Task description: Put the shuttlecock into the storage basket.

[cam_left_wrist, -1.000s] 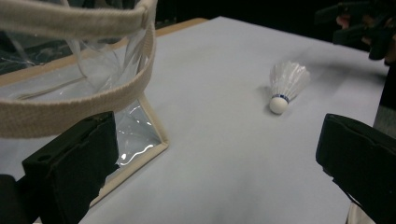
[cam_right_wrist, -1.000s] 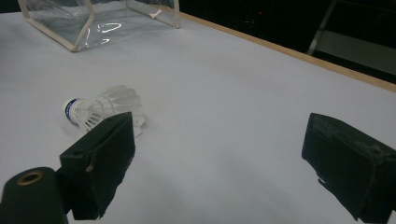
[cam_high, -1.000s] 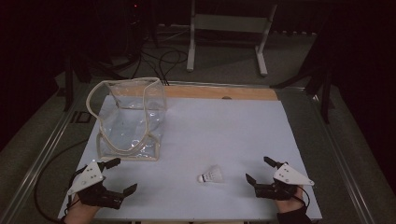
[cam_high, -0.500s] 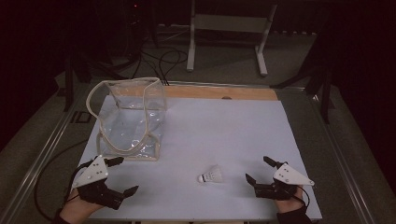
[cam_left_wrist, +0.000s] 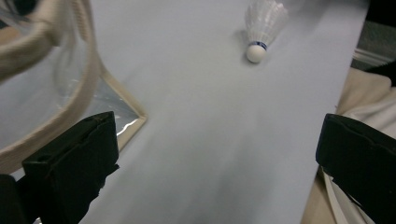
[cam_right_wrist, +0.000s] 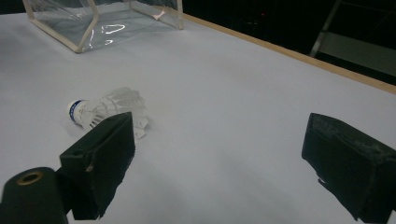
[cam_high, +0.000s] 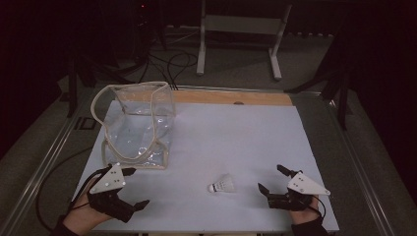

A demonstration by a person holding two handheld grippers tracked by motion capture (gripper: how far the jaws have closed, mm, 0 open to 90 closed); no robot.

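Shifted toward the clear bag [cam_high: 137, 125], the left gripper [cam_high: 132, 189] is seen with fingers spread, as is the right gripper [cam_high: 272, 179]; a shuttlecock [cam_high: 222, 185] lies between them near the bench's [cam_high: 236, 132] front edge.

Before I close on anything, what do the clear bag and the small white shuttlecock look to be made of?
The clear, cream-trimmed bag looks like glossy soft plastic, likely vinyl: see-through walls with bright glints. The small white shuttlecock has a smooth white rounded nose with a blue band and a translucent, ribbed skirt, probably plastic rather than feather.
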